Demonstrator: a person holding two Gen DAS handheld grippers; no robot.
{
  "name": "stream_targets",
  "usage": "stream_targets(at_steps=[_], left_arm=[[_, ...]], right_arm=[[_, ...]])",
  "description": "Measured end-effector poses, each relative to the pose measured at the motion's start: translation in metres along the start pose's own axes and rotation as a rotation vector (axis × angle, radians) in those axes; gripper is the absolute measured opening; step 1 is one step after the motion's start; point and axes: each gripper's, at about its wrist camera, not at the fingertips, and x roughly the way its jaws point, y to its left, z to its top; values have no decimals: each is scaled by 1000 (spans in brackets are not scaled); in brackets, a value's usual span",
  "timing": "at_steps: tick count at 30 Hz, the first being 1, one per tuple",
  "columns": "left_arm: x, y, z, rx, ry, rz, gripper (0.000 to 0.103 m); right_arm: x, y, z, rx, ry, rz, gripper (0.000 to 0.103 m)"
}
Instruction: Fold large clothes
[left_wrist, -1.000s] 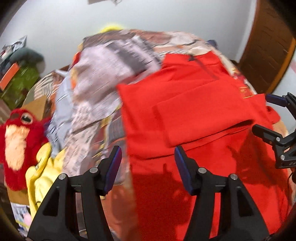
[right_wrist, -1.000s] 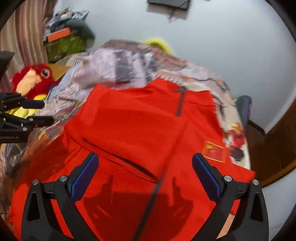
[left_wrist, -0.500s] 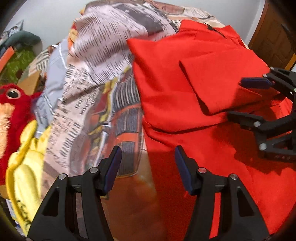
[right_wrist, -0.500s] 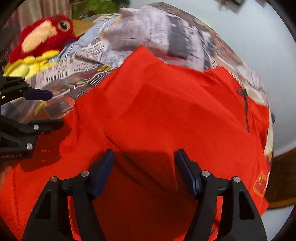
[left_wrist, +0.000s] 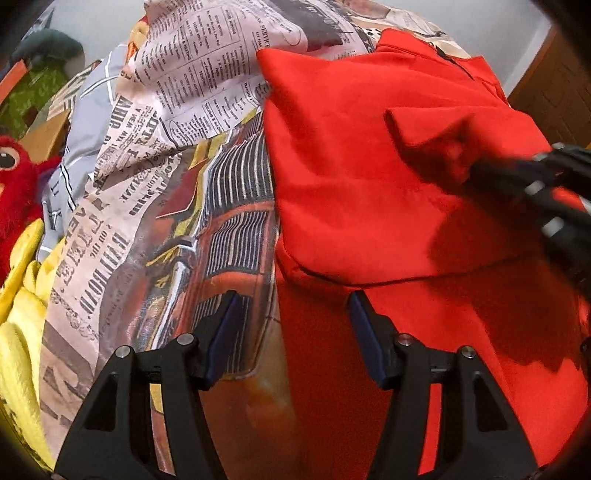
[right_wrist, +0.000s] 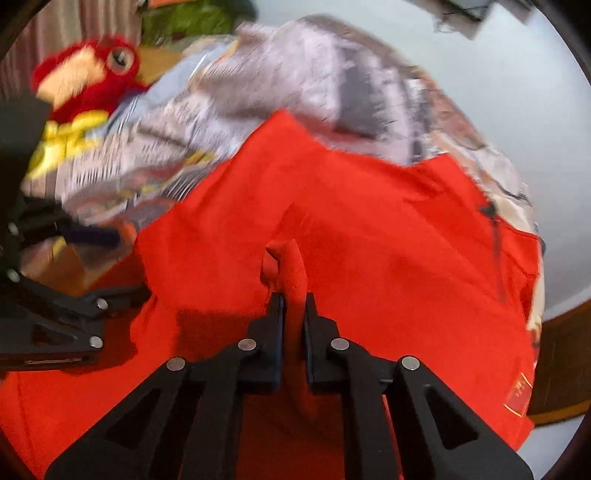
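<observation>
One red garment (left_wrist: 369, 184), two grippers, one plush bird (right_wrist: 88, 81)

A plain pale grey-white wall (right_wrist: 524, 122) fills the upper right of the right wrist view, from about 12 to 3 o'clock. A dark brown wooden door (left_wrist: 554, 99) stands at 2 o'clock in the left wrist view. Vertical striped pinkish curtains (right_wrist: 55, 40) hang at 10 o'clock in the right wrist view. The bed is covered by a newspaper-and-vintage-car printed sheet (left_wrist: 177, 206), rumpled toward 11 o'clock. A red plush bird with a cream beak (right_wrist: 88, 81) and a yellow plush toy (left_wrist: 18, 332) sit at 9 o'clock. The light is soft and indoor.
</observation>
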Motion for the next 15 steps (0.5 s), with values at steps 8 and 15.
stream_targets(at_steps=[8,15], left_arm=[[9,0,17,-61,15,0,62],[17,2,29,-152,-3,66,63]], right_arm=[[-88,-89,1,209,-183,-106,7],[-163,-178,-34,457,-320,-197,7]])
